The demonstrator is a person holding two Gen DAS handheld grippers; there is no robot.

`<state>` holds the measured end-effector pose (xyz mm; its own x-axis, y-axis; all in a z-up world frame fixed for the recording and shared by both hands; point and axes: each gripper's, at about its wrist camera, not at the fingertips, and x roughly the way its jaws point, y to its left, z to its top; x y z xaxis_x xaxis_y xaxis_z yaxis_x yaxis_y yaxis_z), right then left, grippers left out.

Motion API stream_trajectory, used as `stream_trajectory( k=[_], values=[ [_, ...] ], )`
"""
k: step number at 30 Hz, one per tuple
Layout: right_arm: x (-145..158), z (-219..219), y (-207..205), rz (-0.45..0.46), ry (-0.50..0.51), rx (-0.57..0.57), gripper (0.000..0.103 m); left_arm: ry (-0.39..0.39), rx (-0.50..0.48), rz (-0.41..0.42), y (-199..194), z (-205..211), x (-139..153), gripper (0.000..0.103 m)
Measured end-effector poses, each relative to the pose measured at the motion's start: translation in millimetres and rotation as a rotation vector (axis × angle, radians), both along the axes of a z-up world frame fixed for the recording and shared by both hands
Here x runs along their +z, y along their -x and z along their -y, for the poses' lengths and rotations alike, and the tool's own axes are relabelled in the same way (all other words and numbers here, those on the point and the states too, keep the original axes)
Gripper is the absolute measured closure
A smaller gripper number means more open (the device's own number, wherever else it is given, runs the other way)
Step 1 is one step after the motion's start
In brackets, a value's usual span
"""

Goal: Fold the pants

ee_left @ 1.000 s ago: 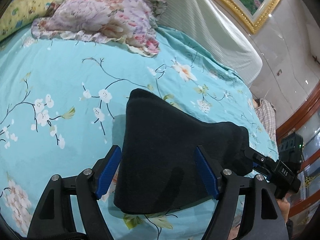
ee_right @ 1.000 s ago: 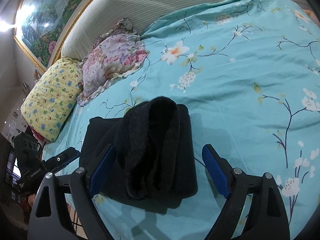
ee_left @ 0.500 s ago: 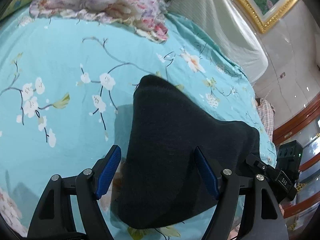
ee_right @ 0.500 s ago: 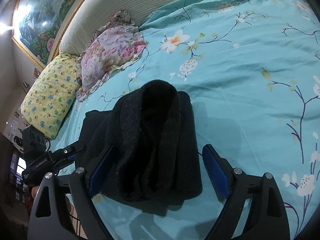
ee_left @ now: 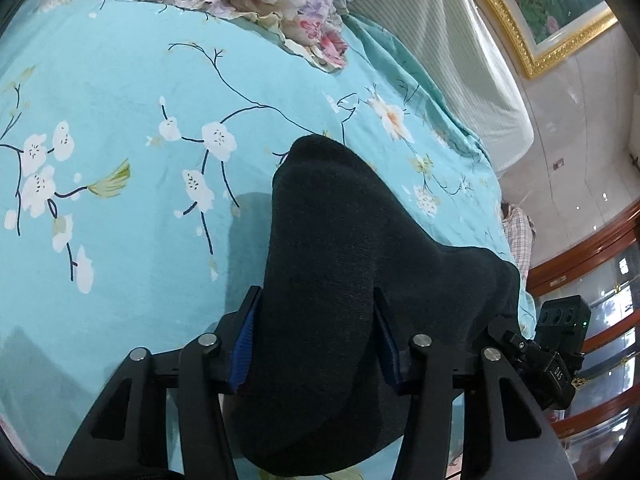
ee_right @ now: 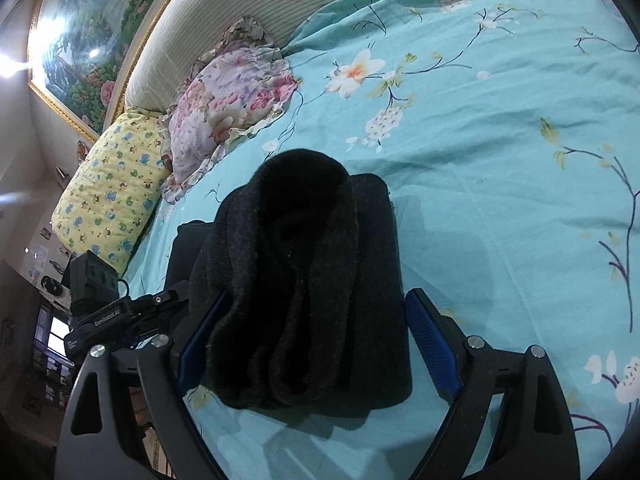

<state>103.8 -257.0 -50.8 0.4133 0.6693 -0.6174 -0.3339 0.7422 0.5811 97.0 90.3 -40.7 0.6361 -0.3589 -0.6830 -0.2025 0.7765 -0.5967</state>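
The folded black pants lie as a thick bundle on the turquoise floral bedsheet. My left gripper straddles one end of the bundle; its jaws are closing and both blue pads press into the fabric. From the opposite end, the right wrist view shows the layered folds of the pants. My right gripper stands open around that end, its right pad clear of the cloth. Each gripper shows at the edge of the other's view: the right gripper and the left gripper.
A floral pillow and a yellow patterned pillow lie by the striped headboard, under a gilt-framed painting. The bed's edge runs close behind the pants, with wooden furniture beyond. Open sheet stretches to the right.
The left gripper has come down and forward over the pants and its jaws have narrowed onto the bundle. The right gripper has stayed open in about the same place.
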Motion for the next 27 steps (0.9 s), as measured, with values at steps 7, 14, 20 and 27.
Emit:
stream_trajectory(
  k=[7,14,20,27],
  values=[
    [-2,-5,0,-0.005,0.0,0.038,0.035,0.03,-0.007,0.025,3,-1,2,0.065],
    [12,-11,5,0.037,0.006,0.058,0.047,0.059,-0.007,0.065,10,-8,17,0.07],
    [30,-23,6,0.074,-0.004,0.086,0.051,0.047,0.02,0.111,24,-22,39,0.071],
    [40,-65,-1,0.095,-0.026,0.161,0.052,0.025,0.096,0.147,44,-58,56,0.071]
  ],
)
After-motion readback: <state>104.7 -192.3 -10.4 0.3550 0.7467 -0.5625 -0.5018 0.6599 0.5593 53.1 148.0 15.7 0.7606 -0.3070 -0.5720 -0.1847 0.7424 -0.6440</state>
